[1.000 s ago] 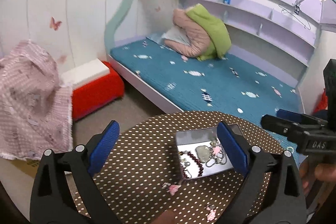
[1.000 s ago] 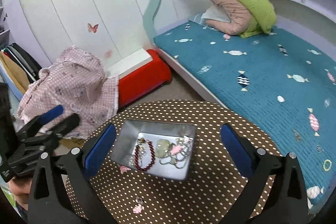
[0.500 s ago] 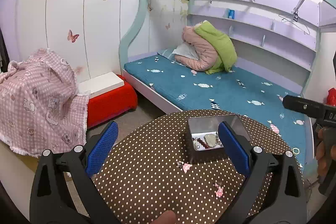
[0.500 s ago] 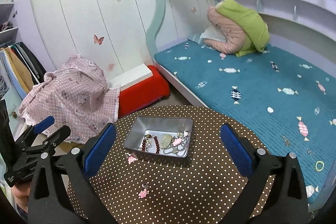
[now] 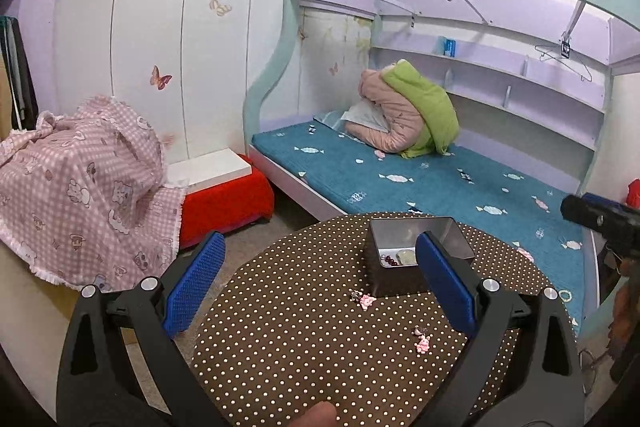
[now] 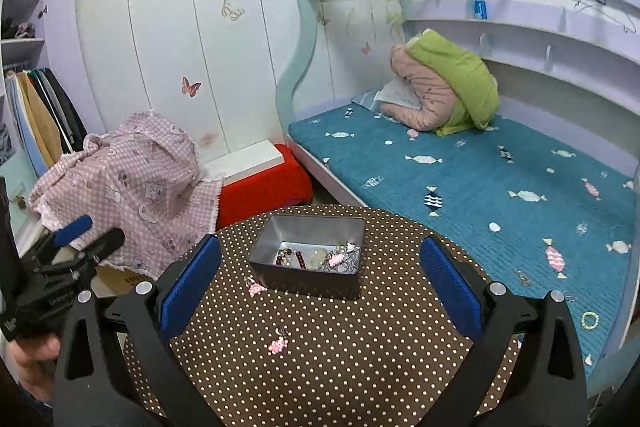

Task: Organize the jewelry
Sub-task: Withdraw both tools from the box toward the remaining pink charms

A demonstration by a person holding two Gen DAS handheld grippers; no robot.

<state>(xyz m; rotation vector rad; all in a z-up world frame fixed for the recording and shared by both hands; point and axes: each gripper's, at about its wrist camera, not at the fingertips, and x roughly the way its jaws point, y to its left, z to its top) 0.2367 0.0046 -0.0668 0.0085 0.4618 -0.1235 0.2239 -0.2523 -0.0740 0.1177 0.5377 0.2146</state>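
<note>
A grey metal tin (image 6: 308, 227) stands on the round brown polka-dot table (image 6: 360, 367); it holds a dark red bead bracelet (image 6: 294, 259), a pale stone and silver chains. Two small pink charms lie on the cloth in front of the tin, one close to it (image 6: 255, 287) and one nearer to me (image 6: 277, 345). The tin (image 5: 412, 231) and both charms, the far one (image 5: 365, 301) and the near one (image 5: 422, 343), also show in the left wrist view. My left gripper (image 5: 320, 283) and right gripper (image 6: 320, 287) are open, empty, and held back above the table's near side.
A bed with a teal mattress (image 6: 500, 179) and folded bedding (image 6: 444, 91) lies behind the table. A red box (image 6: 264, 187) and a pink checked cloth (image 6: 128, 187) are at the left. The right gripper shows at the right edge of the left wrist view (image 5: 600, 219).
Both grippers have drawn back and up from the tin, which now looks smaller and farther. Both stay open and empty. The charms on the cloth have not moved.
</note>
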